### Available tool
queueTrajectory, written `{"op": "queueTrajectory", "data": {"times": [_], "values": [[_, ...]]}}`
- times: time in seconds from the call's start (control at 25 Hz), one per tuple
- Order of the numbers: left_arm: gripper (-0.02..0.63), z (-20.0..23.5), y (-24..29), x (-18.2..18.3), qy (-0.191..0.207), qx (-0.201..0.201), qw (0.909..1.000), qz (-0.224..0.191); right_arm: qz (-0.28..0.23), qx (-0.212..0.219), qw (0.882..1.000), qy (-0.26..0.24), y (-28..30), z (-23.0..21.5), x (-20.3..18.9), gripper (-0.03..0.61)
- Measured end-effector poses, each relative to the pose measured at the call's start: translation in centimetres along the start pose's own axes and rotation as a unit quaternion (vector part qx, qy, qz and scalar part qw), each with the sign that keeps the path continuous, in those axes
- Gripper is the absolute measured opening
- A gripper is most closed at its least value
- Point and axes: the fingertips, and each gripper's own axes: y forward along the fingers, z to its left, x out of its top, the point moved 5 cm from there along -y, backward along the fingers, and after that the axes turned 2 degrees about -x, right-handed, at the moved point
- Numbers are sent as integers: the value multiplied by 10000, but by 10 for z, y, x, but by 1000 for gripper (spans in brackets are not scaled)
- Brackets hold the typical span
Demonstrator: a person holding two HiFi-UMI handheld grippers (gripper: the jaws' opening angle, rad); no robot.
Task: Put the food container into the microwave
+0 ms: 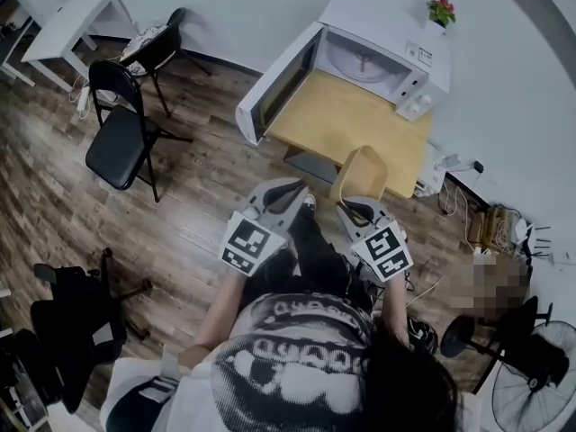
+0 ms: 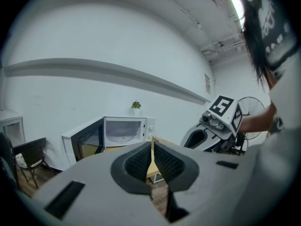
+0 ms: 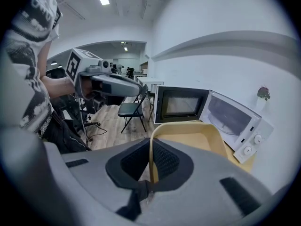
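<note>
Container | clamped by its rim in right gripper, held in air off near edge of table | left gripper closed, empty, spare | microwave at far edge, door open to receive it

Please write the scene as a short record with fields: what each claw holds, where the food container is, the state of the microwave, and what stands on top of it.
right claw: shut on the rim of the pale yellow plastic food container
left claw: shut, nothing between the pads
container place: in the air near the front edge of the light wooden table, not yet in the microwave
white microwave oven: on the table, door swung open
on top: small potted plant with red flowers
</note>
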Motion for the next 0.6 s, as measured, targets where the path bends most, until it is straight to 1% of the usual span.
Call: {"op": "queueTrajectory", "data": {"times": [0.32,0.6], "values": [[15,22,17,1,-54,63,9999,87,-63,79,9999,-83,26,-35,9,21],[15,45,62,12,54,-46,9998,192,20,171,9998,-113,53,-86,4,21]]}}
